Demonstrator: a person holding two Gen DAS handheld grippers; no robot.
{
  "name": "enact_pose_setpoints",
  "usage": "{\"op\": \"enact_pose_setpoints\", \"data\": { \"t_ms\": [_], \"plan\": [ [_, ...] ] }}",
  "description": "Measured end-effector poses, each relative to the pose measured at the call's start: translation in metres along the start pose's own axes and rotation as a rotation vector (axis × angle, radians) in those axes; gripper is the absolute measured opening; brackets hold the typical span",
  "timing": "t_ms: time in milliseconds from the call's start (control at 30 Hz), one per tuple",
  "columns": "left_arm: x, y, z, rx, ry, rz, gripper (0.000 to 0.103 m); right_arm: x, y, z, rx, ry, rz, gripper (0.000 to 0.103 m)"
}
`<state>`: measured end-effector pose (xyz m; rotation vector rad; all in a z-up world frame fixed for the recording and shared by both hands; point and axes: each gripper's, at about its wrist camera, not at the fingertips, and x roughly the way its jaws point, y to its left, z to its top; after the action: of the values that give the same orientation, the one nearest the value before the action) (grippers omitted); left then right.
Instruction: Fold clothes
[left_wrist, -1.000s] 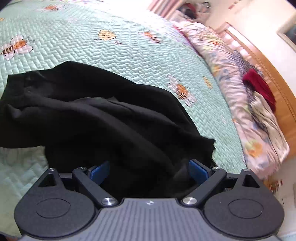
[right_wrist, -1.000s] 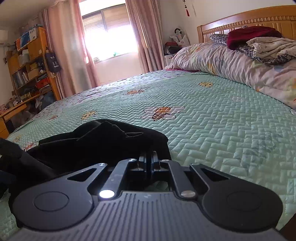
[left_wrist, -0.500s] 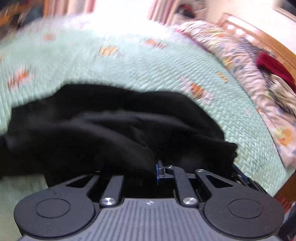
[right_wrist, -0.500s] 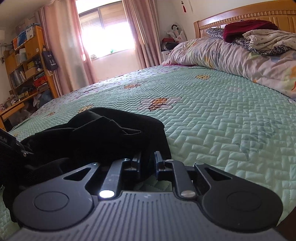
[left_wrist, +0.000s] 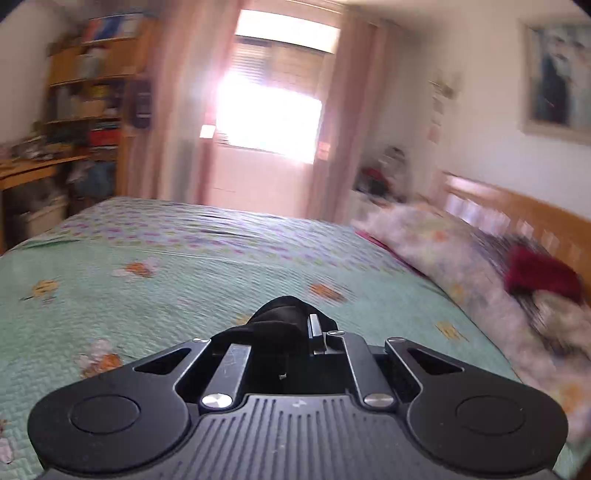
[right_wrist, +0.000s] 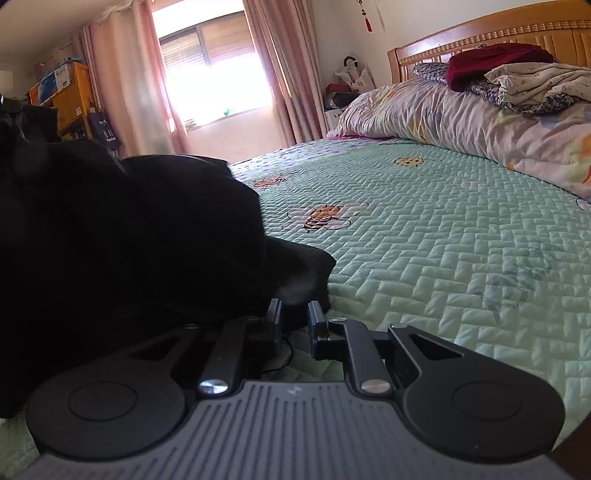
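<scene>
Black garment (right_wrist: 129, 240) is bunched on the near left of the green bed (right_wrist: 443, 240); my left gripper (left_wrist: 284, 332) is pinched tight on its cloth, my right gripper (right_wrist: 293, 314) clamps its near edge, fingers slightly apart.

The left wrist view is taken from well above the bed (left_wrist: 184, 295), along the left gripper (left_wrist: 291, 325), and is faced across the quilt toward the window (left_wrist: 269, 118); it is blurred. The right wrist view is taken from low, close to the quilt, along the right gripper (right_wrist: 293, 314), and is turned toward the same window (right_wrist: 214, 74) and the headboard (right_wrist: 480, 33). Shared by both are the quilt, window, curtains, shelves, pillows and headboard (left_wrist: 517, 206)
</scene>
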<state>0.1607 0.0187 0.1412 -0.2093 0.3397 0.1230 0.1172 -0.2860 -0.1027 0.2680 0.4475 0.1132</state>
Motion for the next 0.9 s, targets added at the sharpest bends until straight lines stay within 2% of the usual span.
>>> {"op": "enact_pose_setpoints", "data": {
  "t_ms": [67,133,233,400,467,533,567,600,667,700,733,800,900],
  "plan": [
    [0.009,0.032,0.006,-0.044,-0.017,0.162,0.009,0.001,-0.004,0.0,0.018,0.006,-0.005,0.016],
    [0.017,0.067,-0.001,-0.086,0.02,0.322,0.009,0.002,-0.008,-0.001,0.035,0.012,-0.012,0.016],
    [0.027,0.12,-0.028,-0.168,0.16,0.414,0.01,0.005,-0.01,-0.002,0.048,0.023,-0.019,0.017],
    [0.032,0.171,-0.098,-0.231,0.402,0.422,0.017,0.007,-0.005,-0.004,0.038,0.036,-0.015,0.017],
    [0.028,0.182,-0.116,-0.248,0.45,0.41,0.018,0.006,-0.003,-0.003,0.032,0.038,-0.014,0.019],
    [0.024,0.184,-0.124,-0.237,0.468,0.392,0.027,0.004,-0.001,-0.003,0.034,0.04,-0.015,0.03],
    [0.021,0.183,-0.123,-0.224,0.47,0.379,0.027,0.002,-0.001,-0.002,0.035,0.04,-0.016,0.037],
    [0.019,0.182,-0.121,-0.214,0.472,0.362,0.029,0.002,0.0,-0.001,0.036,0.041,-0.016,0.039],
    [0.015,0.182,-0.116,-0.202,0.475,0.325,0.037,0.0,0.0,0.001,0.039,0.041,-0.015,0.04],
    [0.013,0.182,-0.114,-0.203,0.476,0.302,0.048,-0.001,0.002,0.001,0.036,0.043,-0.014,0.04],
    [0.01,0.184,-0.113,-0.209,0.475,0.281,0.063,-0.003,0.005,0.002,0.033,0.04,-0.01,0.04],
    [0.005,0.187,-0.113,-0.213,0.469,0.257,0.079,-0.008,0.01,0.005,0.022,0.032,0.0,0.04],
    [-0.006,0.189,-0.117,-0.183,0.456,0.251,0.08,-0.018,0.021,0.01,-0.008,0.014,0.024,0.04]
  ]
}}
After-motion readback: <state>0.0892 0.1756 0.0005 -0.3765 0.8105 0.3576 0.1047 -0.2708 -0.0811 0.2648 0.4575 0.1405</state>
